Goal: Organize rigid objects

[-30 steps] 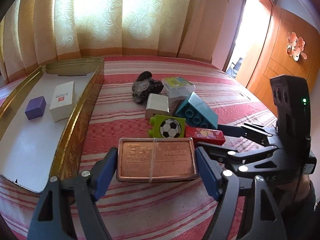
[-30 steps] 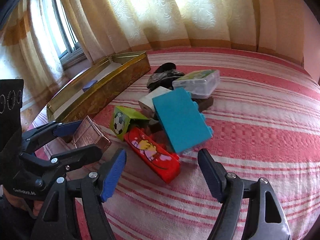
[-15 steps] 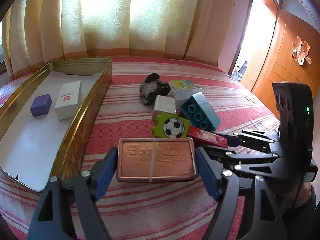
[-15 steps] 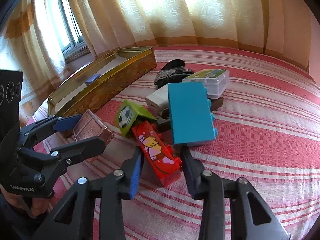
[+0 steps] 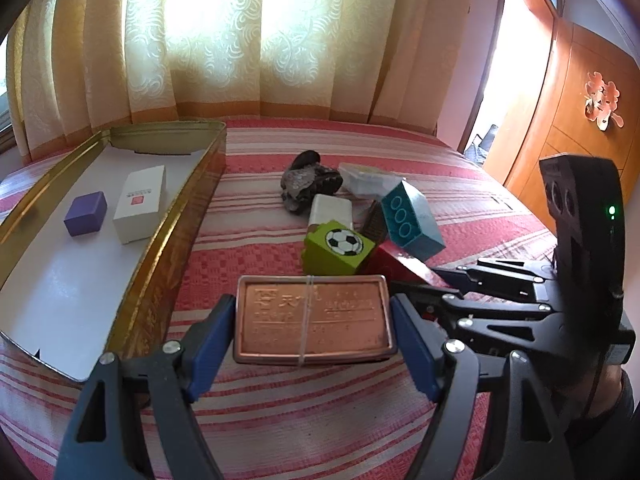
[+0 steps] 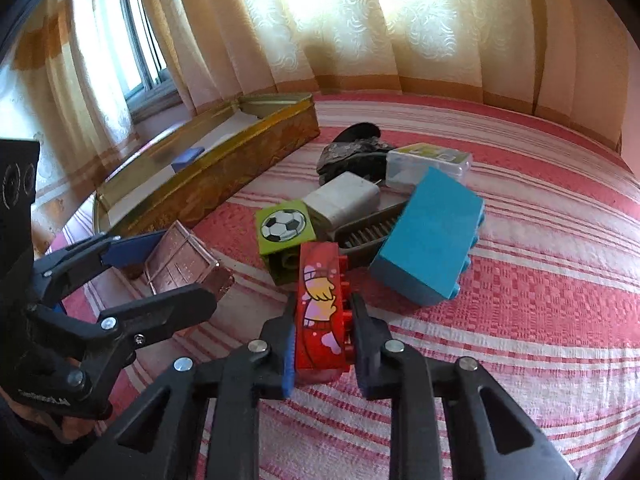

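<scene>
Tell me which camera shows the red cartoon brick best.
Right wrist view: the red cartoon brick fills the centre, printed face up, clamped in the right tongs. Left wrist view shows only a plain red corner.

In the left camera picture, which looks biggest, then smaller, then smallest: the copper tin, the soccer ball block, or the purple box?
1. copper tin, though it sits nearest the camera
2. soccer ball block
3. purple box, lying farther off in the gold tray, so true size is unsure

Two boxes [image 5: 116, 204] lie in the tin tray [image 5: 188, 216] at left; the blocks [image 5: 340, 248] cluster to its right (on the bed [image 5: 280, 420]).
</scene>
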`<state>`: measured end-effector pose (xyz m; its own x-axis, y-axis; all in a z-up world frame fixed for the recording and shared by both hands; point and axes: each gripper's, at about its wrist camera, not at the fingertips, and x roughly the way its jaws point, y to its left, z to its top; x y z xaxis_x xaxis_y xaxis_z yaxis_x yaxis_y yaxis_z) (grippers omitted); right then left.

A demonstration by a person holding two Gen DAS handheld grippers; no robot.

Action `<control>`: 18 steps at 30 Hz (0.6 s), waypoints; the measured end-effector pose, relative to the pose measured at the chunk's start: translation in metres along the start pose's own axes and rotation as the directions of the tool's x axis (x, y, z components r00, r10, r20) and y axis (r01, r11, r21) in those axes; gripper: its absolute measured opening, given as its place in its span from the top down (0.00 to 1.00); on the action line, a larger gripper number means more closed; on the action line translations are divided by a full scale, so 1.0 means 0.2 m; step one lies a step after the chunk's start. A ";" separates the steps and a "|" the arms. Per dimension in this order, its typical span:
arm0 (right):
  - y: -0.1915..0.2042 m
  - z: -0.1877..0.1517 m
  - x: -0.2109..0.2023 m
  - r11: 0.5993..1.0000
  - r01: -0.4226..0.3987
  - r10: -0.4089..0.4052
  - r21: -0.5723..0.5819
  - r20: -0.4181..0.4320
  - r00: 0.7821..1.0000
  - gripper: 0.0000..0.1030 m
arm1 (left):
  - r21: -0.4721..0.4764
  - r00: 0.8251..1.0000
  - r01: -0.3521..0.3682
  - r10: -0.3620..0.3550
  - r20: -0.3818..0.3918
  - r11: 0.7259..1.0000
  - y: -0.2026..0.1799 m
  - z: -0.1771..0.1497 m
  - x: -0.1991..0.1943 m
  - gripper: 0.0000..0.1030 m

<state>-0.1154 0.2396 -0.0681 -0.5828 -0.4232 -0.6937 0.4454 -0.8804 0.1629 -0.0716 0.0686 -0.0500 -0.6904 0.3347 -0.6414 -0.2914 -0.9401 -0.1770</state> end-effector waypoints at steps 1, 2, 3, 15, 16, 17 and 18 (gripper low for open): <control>0.00 0.00 -0.01 1.000 -0.006 0.006 0.001 0.010 1.000 0.76 | 0.002 1.000 0.000 0.000 0.004 1.000 0.00 0.00 0.00 0.25; 0.00 0.00 -0.02 1.000 -0.006 0.006 -0.001 0.024 1.000 0.76 | 0.004 1.000 -0.001 0.001 0.009 1.000 0.00 0.00 -0.01 0.25; 0.00 0.00 -0.03 1.000 -0.004 0.004 -0.002 0.036 0.999 0.76 | 0.006 1.000 -0.002 0.002 0.014 1.000 -0.01 0.00 -0.01 0.25; 0.00 -0.03 -0.17 1.000 0.016 -0.019 0.018 0.188 0.982 0.76 | 0.050 0.995 -0.034 0.029 0.090 0.998 -0.05 -0.01 -0.06 0.25; 0.00 -0.03 -0.18 1.000 0.017 -0.020 0.020 0.202 0.979 0.76 | 0.053 0.995 -0.036 0.031 0.097 0.998 -0.05 -0.01 -0.07 0.25; 0.00 -0.03 -0.19 1.000 0.018 -0.022 0.020 0.215 0.976 0.76 | 0.055 0.994 -0.037 0.031 0.102 0.998 -0.05 -0.01 -0.07 0.25; 0.00 -0.03 -0.20 1.000 0.018 -0.023 0.021 0.223 0.975 0.76 | 0.056 0.993 -0.039 0.033 0.110 0.998 -0.05 -0.01 -0.08 0.25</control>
<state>-0.0872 0.2578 -0.0448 -0.7294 -0.4402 -0.5236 0.4203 -0.8923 0.1647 -0.0563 0.0735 -0.0399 -0.7680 0.3090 -0.5609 -0.3012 -0.9473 -0.1095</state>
